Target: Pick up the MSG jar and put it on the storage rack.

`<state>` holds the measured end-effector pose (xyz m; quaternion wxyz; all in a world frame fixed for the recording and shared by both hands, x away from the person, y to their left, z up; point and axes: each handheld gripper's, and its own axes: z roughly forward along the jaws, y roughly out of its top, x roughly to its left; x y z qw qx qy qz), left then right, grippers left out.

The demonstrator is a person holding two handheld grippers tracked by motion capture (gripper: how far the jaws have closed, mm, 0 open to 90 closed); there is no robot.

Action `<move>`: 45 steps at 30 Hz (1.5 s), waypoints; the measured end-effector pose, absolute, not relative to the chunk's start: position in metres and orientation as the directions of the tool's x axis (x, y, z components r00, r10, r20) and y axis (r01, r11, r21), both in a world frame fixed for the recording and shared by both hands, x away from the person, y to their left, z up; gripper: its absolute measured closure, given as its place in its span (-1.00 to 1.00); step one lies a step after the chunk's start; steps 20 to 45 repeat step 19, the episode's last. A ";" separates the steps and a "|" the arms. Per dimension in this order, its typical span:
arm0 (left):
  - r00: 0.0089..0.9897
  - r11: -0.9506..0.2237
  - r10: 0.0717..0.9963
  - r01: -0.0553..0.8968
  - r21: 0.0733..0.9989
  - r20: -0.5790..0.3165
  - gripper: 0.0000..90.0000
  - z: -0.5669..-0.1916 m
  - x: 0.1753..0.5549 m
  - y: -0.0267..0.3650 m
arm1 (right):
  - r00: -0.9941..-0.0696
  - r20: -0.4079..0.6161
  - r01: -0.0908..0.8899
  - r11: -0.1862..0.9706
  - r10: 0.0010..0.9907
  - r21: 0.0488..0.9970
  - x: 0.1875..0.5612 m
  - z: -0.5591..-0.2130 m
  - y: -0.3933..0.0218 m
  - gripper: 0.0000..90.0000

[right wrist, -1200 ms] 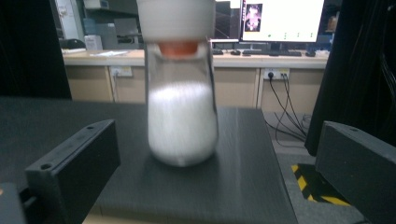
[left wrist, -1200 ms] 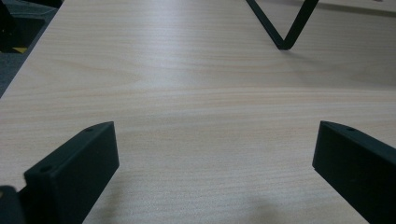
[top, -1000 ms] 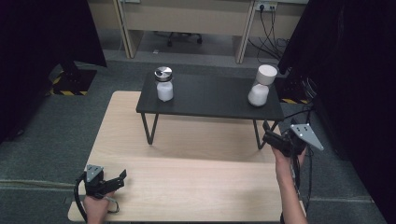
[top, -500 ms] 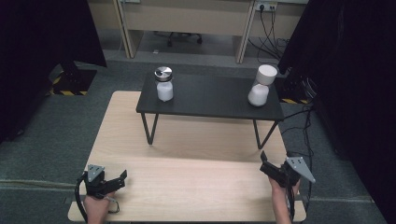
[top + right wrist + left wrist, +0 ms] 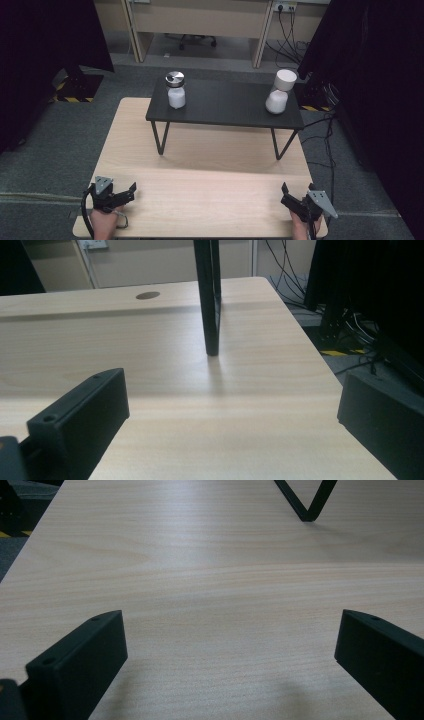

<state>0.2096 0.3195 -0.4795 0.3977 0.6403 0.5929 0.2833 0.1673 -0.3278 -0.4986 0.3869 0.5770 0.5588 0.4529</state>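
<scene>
In the high view, a pale wooden tabletop carried a small black stand on thin metal legs toward its far edge. Two jars of white contents stood on the stand, well apart: a jar with a metal lid near the stand's left end and a jar with a white lid near its right end. The left gripper sat at the near left corner of the tabletop in the person's left hand, its jaws spread apart with nothing between them. The right gripper sat at the near right corner, jaws likewise parted and empty. In the left gripper view, both black jaws stood wide apart low over bare wood grain, with the foot of a stand leg farther off. In the right gripper view, the jaws were again wide and empty; a stand leg rose just ahead, and a round hole marked the tabletop beyond.
</scene>
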 end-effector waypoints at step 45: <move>0.141 0.009 0.985 0.535 0.845 -0.100 -1.00 -0.479 0.210 0.318 | -0.049 0.105 0.299 -0.085 0.993 0.951 0.158 -0.514 -0.332 -1.00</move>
